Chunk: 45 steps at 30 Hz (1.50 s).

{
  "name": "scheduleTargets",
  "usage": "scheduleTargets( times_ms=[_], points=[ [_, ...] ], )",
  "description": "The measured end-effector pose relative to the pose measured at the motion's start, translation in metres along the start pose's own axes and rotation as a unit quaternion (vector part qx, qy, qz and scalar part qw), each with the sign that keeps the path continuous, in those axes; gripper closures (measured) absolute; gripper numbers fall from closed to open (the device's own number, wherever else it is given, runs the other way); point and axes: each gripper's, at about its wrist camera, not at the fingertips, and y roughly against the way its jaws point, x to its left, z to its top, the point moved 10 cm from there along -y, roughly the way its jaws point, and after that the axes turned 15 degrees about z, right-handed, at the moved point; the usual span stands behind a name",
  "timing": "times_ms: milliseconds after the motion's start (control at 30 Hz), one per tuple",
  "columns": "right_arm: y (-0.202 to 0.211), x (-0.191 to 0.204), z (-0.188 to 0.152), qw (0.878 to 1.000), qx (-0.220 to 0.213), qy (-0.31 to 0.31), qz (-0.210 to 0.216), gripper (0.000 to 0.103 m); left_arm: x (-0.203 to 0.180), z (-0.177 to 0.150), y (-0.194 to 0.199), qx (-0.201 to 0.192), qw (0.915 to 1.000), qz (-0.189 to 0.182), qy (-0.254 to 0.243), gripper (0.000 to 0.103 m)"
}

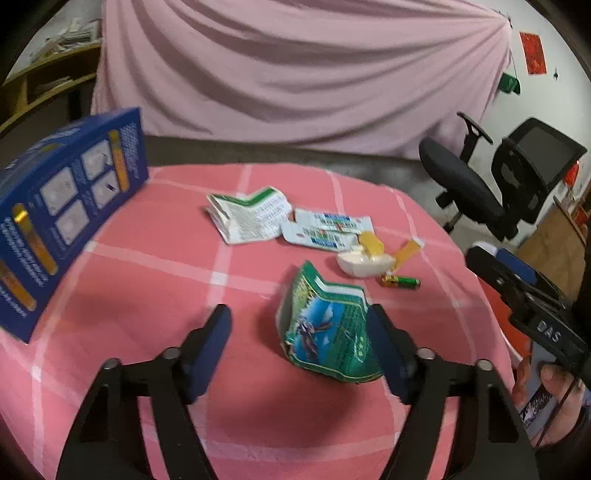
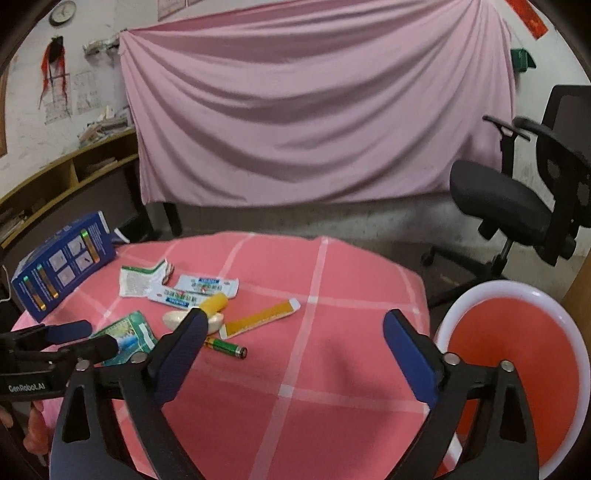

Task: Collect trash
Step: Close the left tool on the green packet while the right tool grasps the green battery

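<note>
A pink sheet point(image 2: 317, 107) hangs draped across the back wall. A black office chair point(image 2: 524, 206) stands at the right on the grey floor. Wooden shelves point(image 2: 70, 173) with stacked papers line the left wall, below a round wall clock point(image 2: 62, 11). A pink checked cloth point(image 2: 325, 354) covers the tabletop.

Right tool point(image 2: 295, 332) jaws apart, nothing between, over pink-clothed bench point(image 2: 332, 369). Battery point(image 2: 227, 348) just left of it; red basin point(image 2: 517, 369) right of bench.
</note>
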Motion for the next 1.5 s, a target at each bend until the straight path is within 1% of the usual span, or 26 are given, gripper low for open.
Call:
scheduleTargets(
  times_ms=[67,133,167,200,233,267,300,333,367,433,533,600,733,767,867,900,933,1067,1233,1400,1500],
  points=[
    [-0.007,0.001,-0.004,1.0,0.018,-0.006,0.01,0.016,-0.001,-0.001,-0.003,0.01,0.9999,0.007,-0.009,0.049],
    [-0.012,0.002,-0.009,0.999,0.033,-0.011,0.021,0.021,-0.005,-0.001,-0.002,0.009,0.9998,0.005,-0.018,0.059],
    [-0.014,0.004,-0.01,0.999,0.038,-0.012,0.026,0.026,-0.006,-0.001,-0.001,0.01,0.9997,0.002,-0.021,0.07],
    [-0.017,0.006,-0.013,0.998,0.047,-0.012,0.032,0.028,-0.006,-0.001,-0.002,0.011,0.9997,0.006,-0.023,0.072],
    [-0.02,0.008,-0.015,0.998,0.055,-0.012,0.036,0.028,-0.006,-0.001,-0.002,0.01,0.9996,0.008,-0.023,0.072],
    [-0.023,0.011,-0.017,0.997,0.063,-0.01,0.04,0.029,-0.004,-0.001,-0.001,0.009,0.9996,0.012,-0.023,0.075],
    [-0.027,0.013,-0.018,0.996,0.071,-0.008,0.045,0.032,-0.001,-0.001,0.0,0.006,0.9995,0.024,-0.02,0.085],
    [-0.029,0.015,-0.02,0.996,0.077,-0.006,0.047,0.033,0.002,-0.001,-0.001,0.004,0.9992,0.036,-0.014,0.09],
    [-0.033,0.018,-0.022,0.995,0.086,-0.004,0.049,0.035,0.005,-0.001,-0.003,0.004,0.9992,0.039,-0.007,0.092],
    [-0.039,0.023,-0.025,0.994,0.1,-0.001,0.054,0.037,0.014,-0.001,-0.005,0.008,0.9991,0.04,0.013,0.096],
    [-0.048,0.031,-0.028,0.991,0.115,-0.002,0.067,0.037,0.025,-0.001,-0.003,0.007,0.9984,0.039,0.04,0.097],
    [-0.052,0.034,-0.028,0.99,0.121,-0.004,0.072,0.037,0.028,-0.001,-0.001,0.007,0.9982,0.039,0.046,0.098],
    [-0.061,0.035,-0.032,0.988,0.142,-0.001,0.065,0.04,0.027,-0.001,0.001,0.006,0.998,0.043,0.045,0.098],
    [-0.063,0.035,-0.033,0.987,0.147,0.003,0.06,0.041,0.027,0.0,0.002,0.005,0.998,0.044,0.044,0.098],
    [-0.066,0.034,-0.035,0.986,0.156,0.008,0.056,0.051,0.026,0.0,0.002,0.006,0.998,0.045,0.044,0.098],
    [-0.064,0.034,-0.035,0.986,0.154,0.007,0.056,0.059,0.026,0.001,0.003,0.005,0.998,0.045,0.045,0.098],
    [-0.063,0.033,-0.034,0.987,0.153,0.007,0.057,0.064,0.026,0.001,0.004,0.003,0.9979,0.046,0.045,0.099],
    [-0.058,0.035,-0.034,0.987,0.146,0.002,0.072,0.064,0.027,0.005,0.014,-0.021,0.9976,0.046,0.049,0.101],
    [-0.039,0.037,-0.033,0.988,0.121,-0.002,0.097,0.064,0.022,0.007,0.034,-0.059,0.9957,0.055,0.046,0.102],
    [-0.003,0.04,-0.023,0.992,0.057,0.012,0.113,0.064,0.011,0.008,0.056,-0.109,0.9909,0.071,0.035,0.102],
    [0.023,0.041,-0.012,0.993,0.001,0.028,0.112,0.064,0.0,0.01,0.073,-0.145,0.9865,0.072,0.029,0.102]
  ],
)
